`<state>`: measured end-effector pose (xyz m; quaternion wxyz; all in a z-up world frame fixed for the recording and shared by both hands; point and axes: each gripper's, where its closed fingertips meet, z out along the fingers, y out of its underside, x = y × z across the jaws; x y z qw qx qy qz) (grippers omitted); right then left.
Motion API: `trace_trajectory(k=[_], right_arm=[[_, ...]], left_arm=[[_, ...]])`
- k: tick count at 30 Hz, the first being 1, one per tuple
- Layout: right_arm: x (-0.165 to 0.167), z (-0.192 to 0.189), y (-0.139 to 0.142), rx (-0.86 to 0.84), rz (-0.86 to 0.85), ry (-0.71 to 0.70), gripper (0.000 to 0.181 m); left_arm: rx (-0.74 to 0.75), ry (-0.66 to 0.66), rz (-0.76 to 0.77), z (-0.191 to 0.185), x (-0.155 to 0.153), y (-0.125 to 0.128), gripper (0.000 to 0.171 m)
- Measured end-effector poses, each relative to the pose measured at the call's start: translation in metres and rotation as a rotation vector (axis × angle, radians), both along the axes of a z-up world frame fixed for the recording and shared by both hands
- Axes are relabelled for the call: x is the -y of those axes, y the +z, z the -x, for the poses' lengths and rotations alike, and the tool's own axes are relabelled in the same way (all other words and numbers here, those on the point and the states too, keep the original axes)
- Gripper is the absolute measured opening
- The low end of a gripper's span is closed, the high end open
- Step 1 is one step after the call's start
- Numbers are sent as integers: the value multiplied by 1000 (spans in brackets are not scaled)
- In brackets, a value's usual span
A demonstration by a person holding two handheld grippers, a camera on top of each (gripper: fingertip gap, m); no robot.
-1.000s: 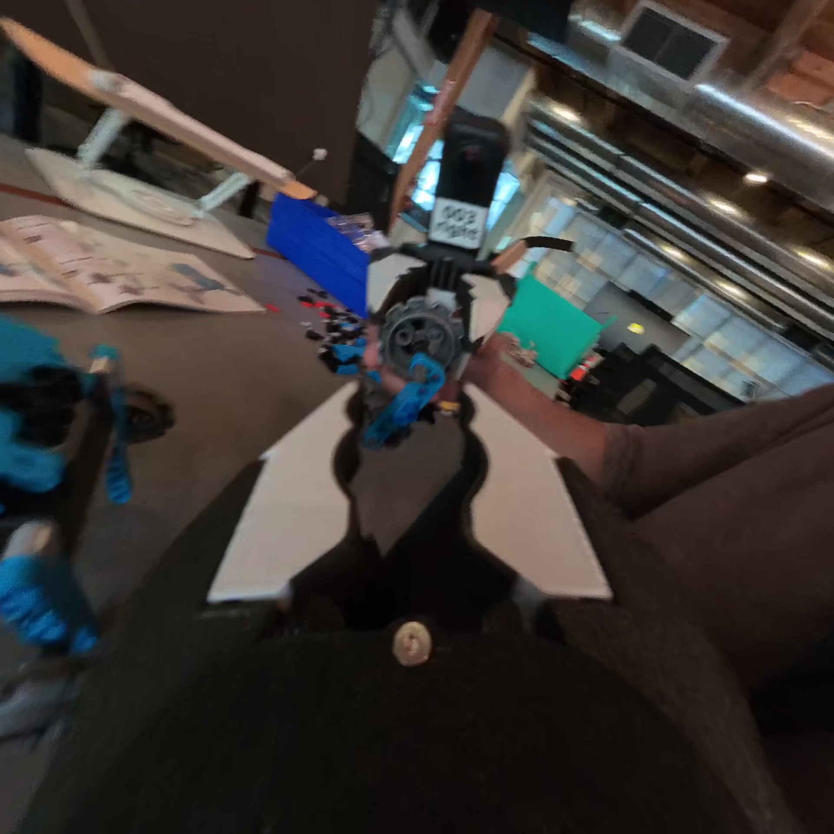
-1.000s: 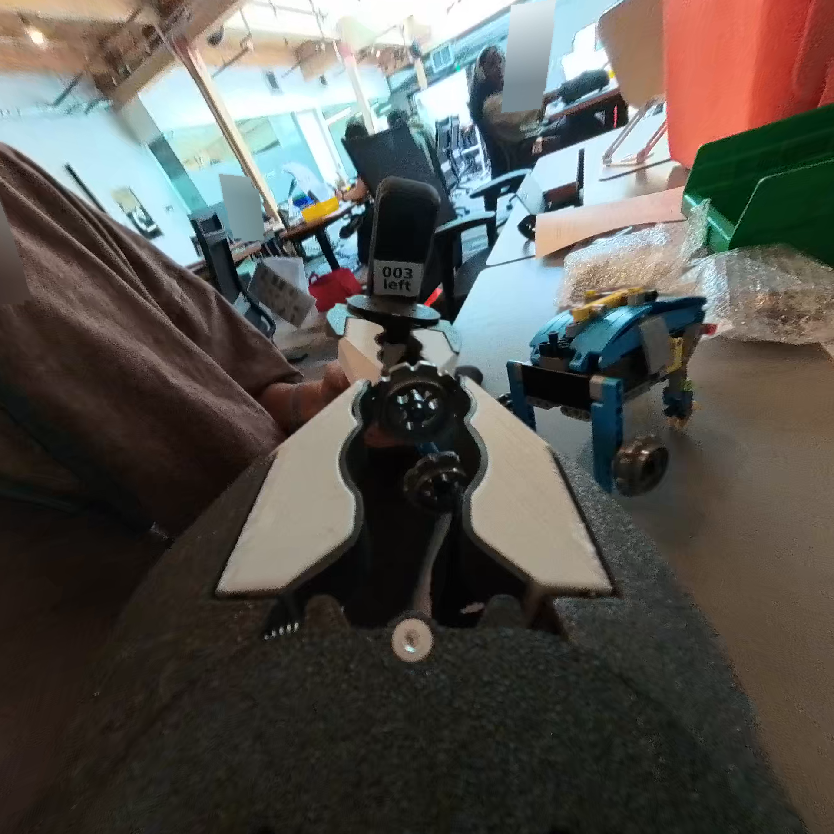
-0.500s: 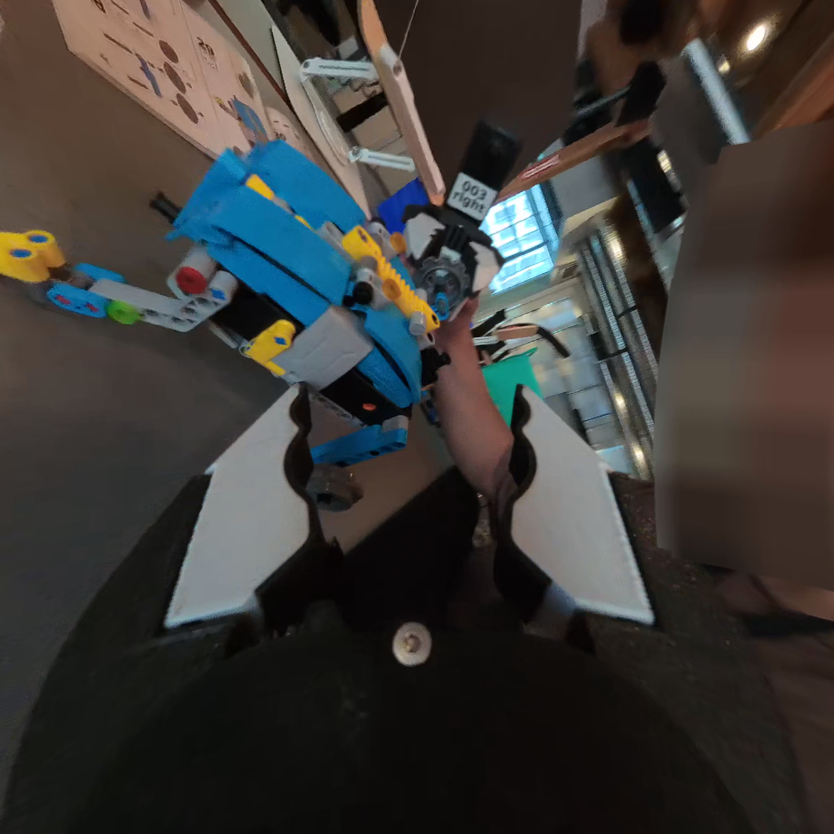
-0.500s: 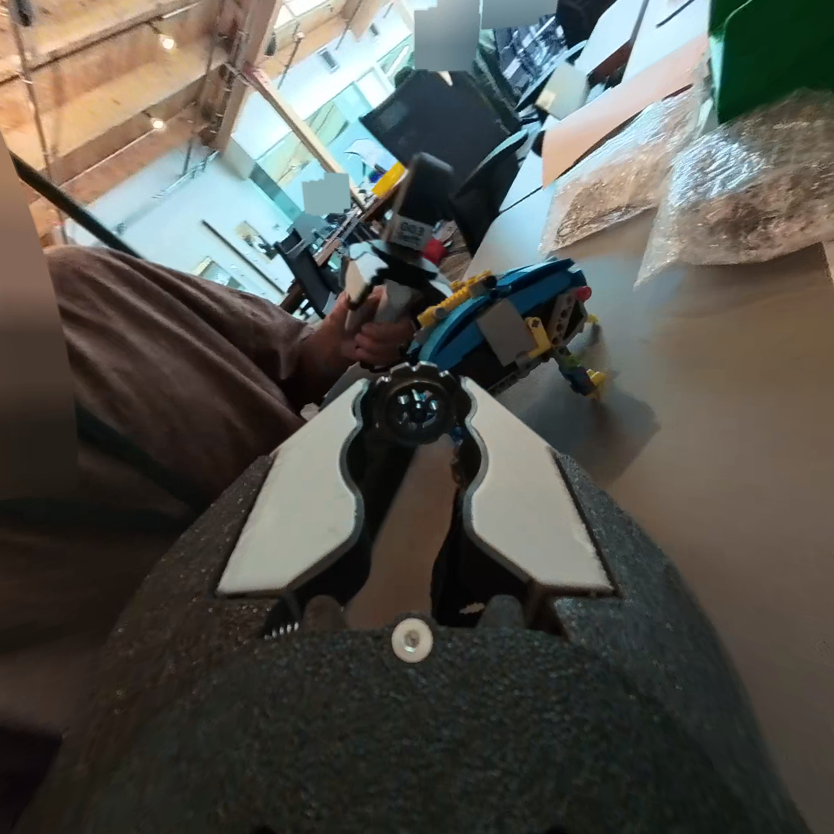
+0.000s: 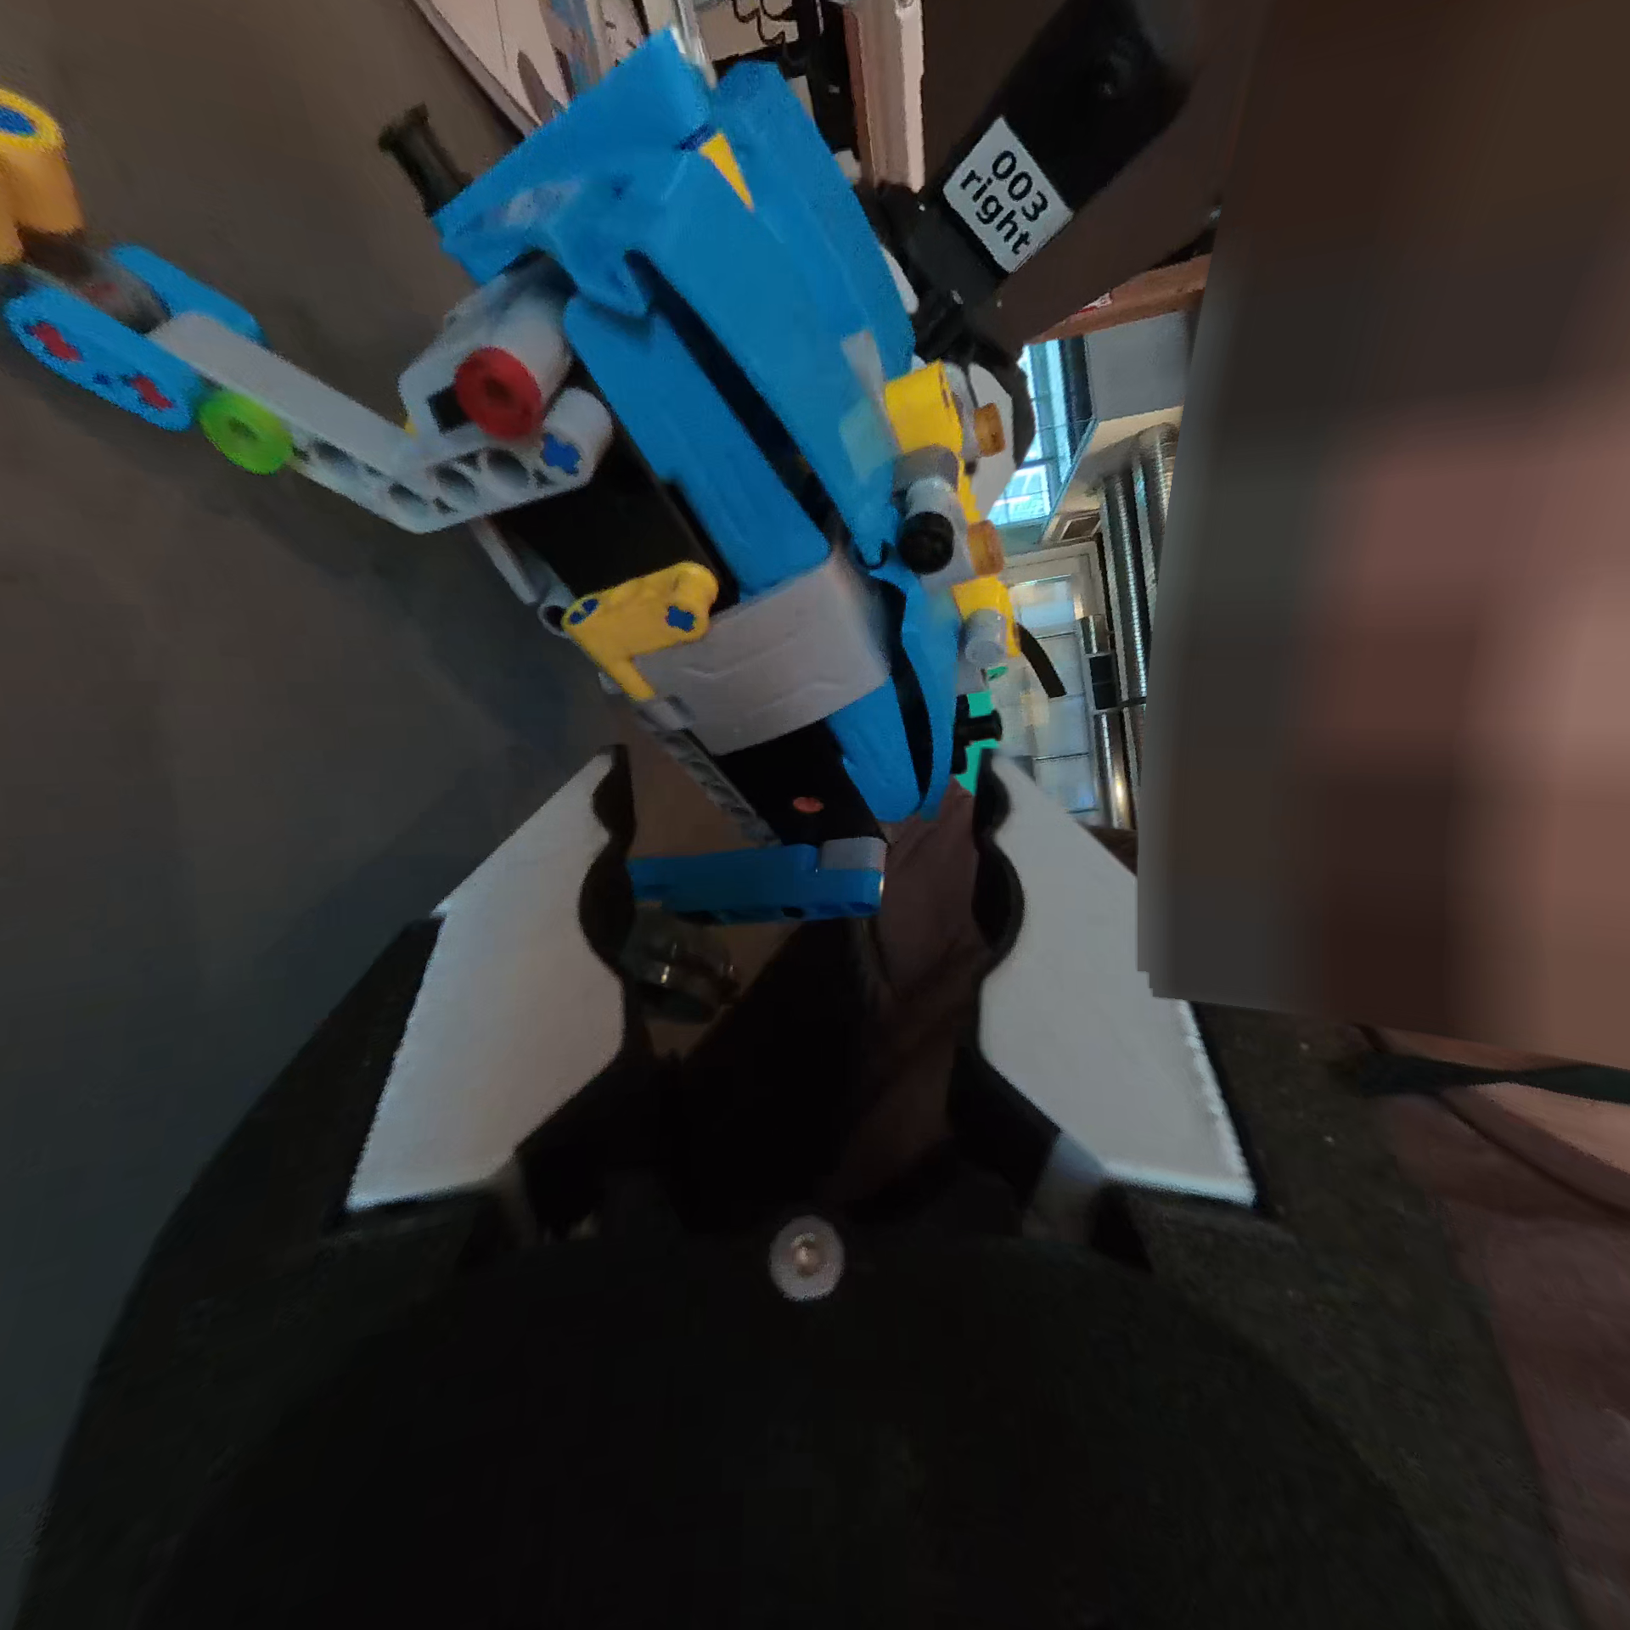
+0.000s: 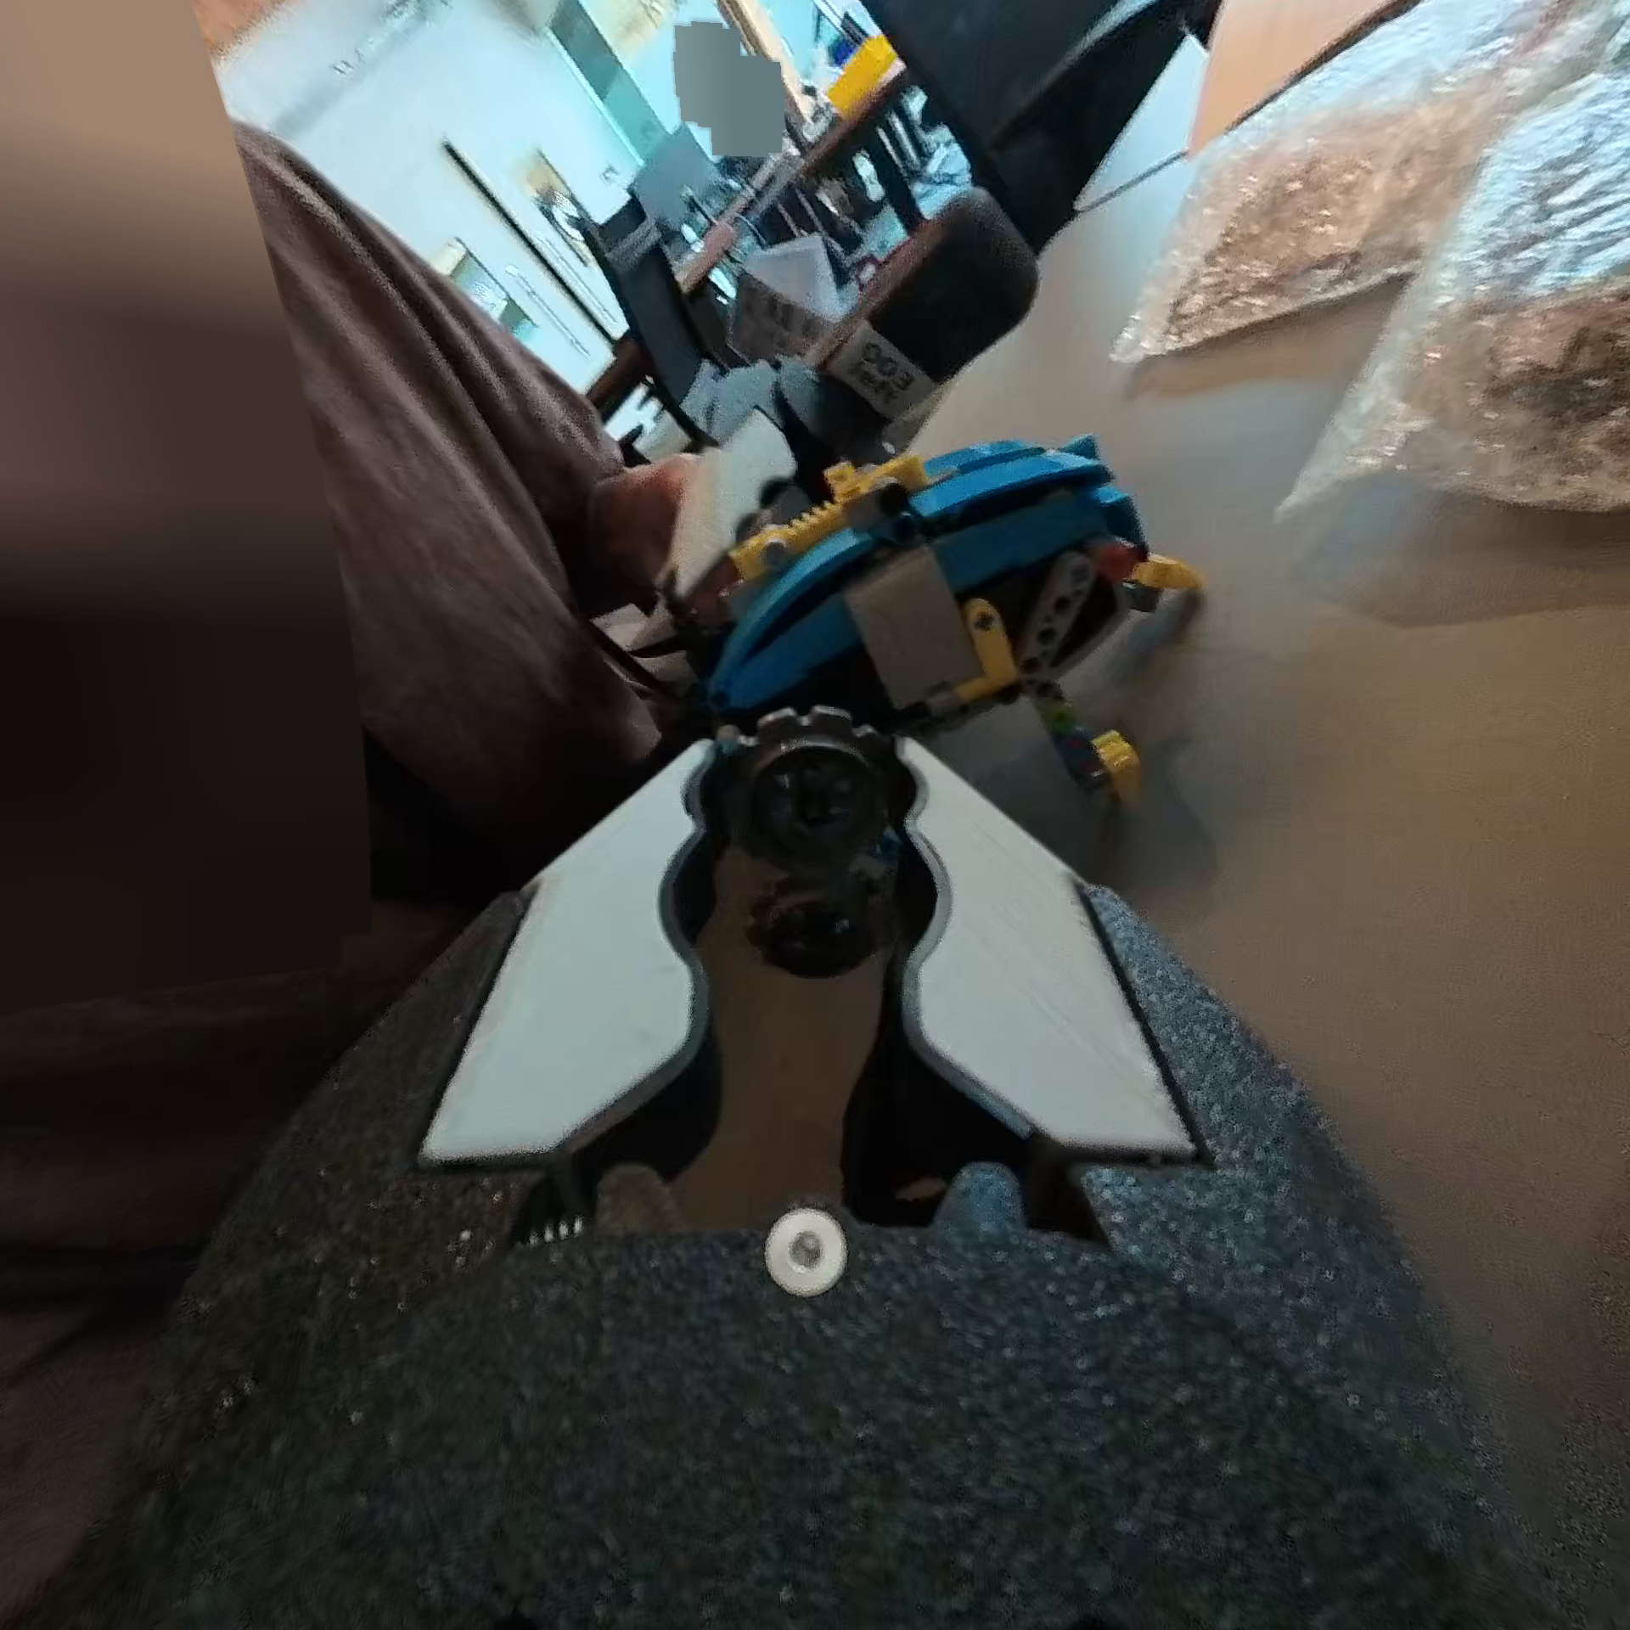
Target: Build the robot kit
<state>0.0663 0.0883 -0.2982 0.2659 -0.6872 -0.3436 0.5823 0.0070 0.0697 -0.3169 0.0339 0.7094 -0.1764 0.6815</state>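
A blue, yellow and grey brick model (image 5: 706, 397) stands on the grey table (image 5: 176, 794). My left gripper (image 5: 798, 776) is open, and the model's near end with its blue beam (image 5: 758, 882) and a dark wheel (image 5: 679, 966) sits between the fingertips; contact is unclear. My right gripper (image 6: 811, 767) is shut on a dark gear wheel (image 6: 816, 794), with a second small dark wheel (image 6: 811, 926) just behind it, and holds it close before the model (image 6: 908, 600). The left gripper (image 6: 732, 494) shows behind the model in the right wrist view.
Two bubble-wrap bags (image 6: 1323, 203) (image 6: 1544, 353) lie at the far right of the table (image 6: 1323, 882). A person's brown sleeve (image 6: 441, 441) is on the left. An open booklet (image 5: 529, 71) lies beyond the model. The model's grey arm (image 5: 353, 441) reaches out sideways. Tip to tip, the grippers are about 8 cm apart.
My left gripper let go of the gear piece, opened and closed in on the model's end. My right gripper kept the gear wheel and came nearer to the model.
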Motion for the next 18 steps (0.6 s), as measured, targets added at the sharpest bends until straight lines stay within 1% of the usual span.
trace_trajectory(k=[1, 3, 9, 15, 17, 18], right_arm=[[2, 1, 0, -7, -12, 3, 37], [3, 1, -5, 15, -51, -12, 37], [4, 4, -3, -33, -52, -33, 37], [2, 8, 1, -34, -62, -48, 37], [2, 8, -1, -27, -65, -56, 37], [1, 8, -1, -34, -73, -63, 37]], left_arm=[[-1, -1, -8, -1, 0, 0, 72], [25, -14, 11, -3, 2, 2, 67], [50, -33, 34, -5, 2, 2, 65], [54, -25, 31, -4, 2, 2, 65], [53, -20, 33, -4, 1, 2, 69], [52, -18, 33, -4, 1, 2, 65]])
